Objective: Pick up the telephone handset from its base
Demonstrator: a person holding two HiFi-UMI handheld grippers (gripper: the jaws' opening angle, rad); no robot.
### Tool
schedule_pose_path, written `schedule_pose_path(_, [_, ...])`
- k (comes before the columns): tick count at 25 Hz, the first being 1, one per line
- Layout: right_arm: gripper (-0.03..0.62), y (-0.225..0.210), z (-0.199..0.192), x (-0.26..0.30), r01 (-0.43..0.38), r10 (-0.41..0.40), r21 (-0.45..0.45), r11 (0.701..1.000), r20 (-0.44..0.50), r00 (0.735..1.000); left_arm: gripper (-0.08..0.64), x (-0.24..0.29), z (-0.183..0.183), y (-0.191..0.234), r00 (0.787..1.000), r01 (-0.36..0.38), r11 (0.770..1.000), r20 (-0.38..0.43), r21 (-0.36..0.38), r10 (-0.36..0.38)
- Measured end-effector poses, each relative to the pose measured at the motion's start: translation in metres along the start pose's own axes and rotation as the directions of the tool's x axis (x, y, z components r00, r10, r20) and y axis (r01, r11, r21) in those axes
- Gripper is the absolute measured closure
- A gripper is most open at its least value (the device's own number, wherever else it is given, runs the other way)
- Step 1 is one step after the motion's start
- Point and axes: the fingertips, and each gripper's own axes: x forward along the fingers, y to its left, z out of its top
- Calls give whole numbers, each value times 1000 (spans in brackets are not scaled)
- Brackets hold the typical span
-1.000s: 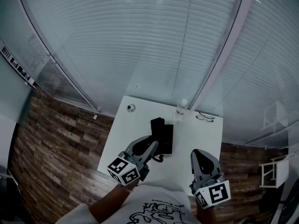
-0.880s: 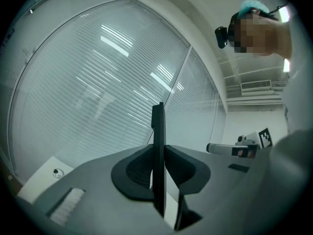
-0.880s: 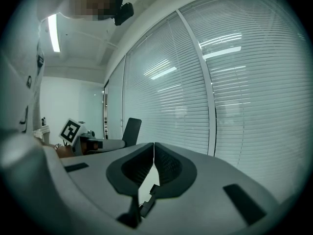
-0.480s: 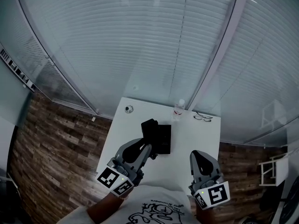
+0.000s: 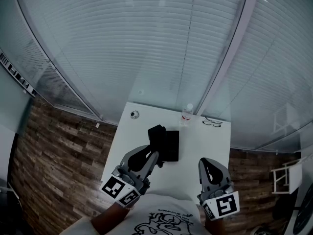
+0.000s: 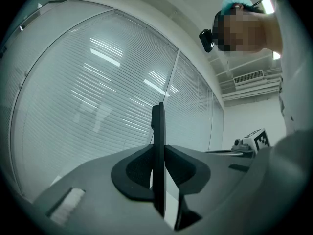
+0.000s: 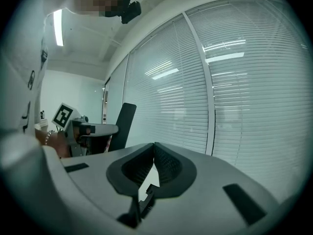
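The black telephone handset (image 5: 156, 134) hangs above the left edge of its black base (image 5: 172, 146), which lies on the white table (image 5: 210, 141). My left gripper (image 5: 157, 154) is shut on the handset's lower part. In the left gripper view the handset (image 6: 157, 124) stands edge-on, pinched between both pads of the left gripper (image 6: 158, 151). My right gripper (image 5: 207, 163) hovers over the table's near right side, shut with nothing in it; its pads meet in the right gripper view (image 7: 154, 148). That view also shows the lifted handset (image 7: 122, 124) at the left.
A water bottle (image 5: 186, 114), a pair of glasses (image 5: 212, 123) and a small round object (image 5: 134, 114) sit along the table's far edge. A glass wall with blinds rises behind. Wood floor surrounds the table; a white chair (image 5: 288, 177) stands at the right.
My left gripper has risen and shifted left with the handset, lifting it off the base. Since half a second ago it has held still. The right gripper has stayed put.
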Motion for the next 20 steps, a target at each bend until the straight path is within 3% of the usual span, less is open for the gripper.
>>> schedule_pose_path(20, [586,-3,0,5,-4,4,-17,1000,-16,1000,494,8,-2,1,1000,19,1000,-10,-11,-19])
